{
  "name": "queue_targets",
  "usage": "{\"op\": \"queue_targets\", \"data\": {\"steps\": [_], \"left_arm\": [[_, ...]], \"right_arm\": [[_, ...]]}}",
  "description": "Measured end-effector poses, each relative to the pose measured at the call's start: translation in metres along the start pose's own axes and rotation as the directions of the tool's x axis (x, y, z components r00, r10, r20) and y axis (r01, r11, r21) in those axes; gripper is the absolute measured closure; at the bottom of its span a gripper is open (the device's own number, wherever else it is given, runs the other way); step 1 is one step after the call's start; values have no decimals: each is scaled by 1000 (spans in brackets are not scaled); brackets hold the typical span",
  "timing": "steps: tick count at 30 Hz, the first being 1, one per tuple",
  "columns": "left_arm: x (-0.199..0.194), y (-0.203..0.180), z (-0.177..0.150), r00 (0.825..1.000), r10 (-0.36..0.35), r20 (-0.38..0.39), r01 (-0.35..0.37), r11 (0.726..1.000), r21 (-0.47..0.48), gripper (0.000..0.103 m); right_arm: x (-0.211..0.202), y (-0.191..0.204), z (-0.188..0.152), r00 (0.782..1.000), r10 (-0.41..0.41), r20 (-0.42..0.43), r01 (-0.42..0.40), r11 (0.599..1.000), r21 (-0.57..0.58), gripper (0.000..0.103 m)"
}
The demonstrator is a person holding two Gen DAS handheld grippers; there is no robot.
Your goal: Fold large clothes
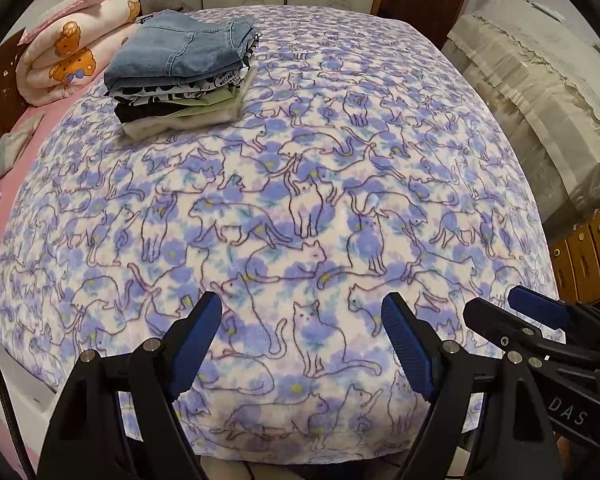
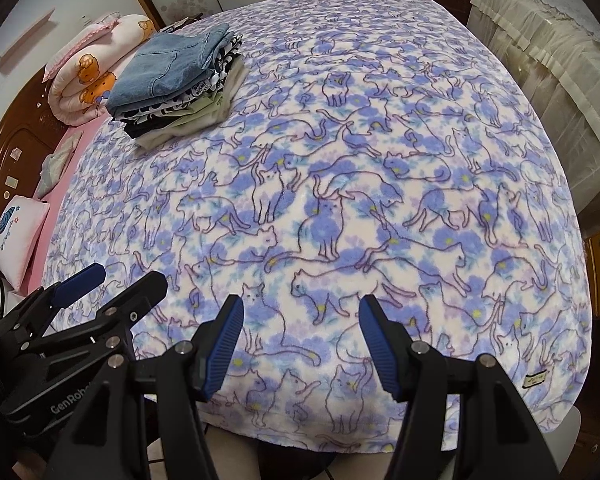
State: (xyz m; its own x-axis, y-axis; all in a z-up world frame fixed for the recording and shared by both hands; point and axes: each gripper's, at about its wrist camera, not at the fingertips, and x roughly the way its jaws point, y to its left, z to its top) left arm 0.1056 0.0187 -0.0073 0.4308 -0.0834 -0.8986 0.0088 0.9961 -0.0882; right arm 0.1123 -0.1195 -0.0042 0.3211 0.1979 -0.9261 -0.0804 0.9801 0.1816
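Left tool [image 1: 302,320] and right tool [image 2: 300,320] hover wide and empty over the cat-print blanket [image 1: 300,220]. Folded clothes stack [image 1: 180,76] sits at 11 o'clock; folding seems finished.

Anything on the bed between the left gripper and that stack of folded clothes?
Nothing: from the left gripper to the stack of folded clothes only bare cat-print blanket shows in the left wrist view.
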Motion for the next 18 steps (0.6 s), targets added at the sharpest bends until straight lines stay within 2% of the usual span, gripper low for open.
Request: {"op": "queue_targets", "data": {"steps": [18], "left_arm": [[2,7,-5,1000,6,-4,-6,1000,-4,22]], "right_arm": [[1,4,0,1000,2,-3,-2,1000,2,43]]}}
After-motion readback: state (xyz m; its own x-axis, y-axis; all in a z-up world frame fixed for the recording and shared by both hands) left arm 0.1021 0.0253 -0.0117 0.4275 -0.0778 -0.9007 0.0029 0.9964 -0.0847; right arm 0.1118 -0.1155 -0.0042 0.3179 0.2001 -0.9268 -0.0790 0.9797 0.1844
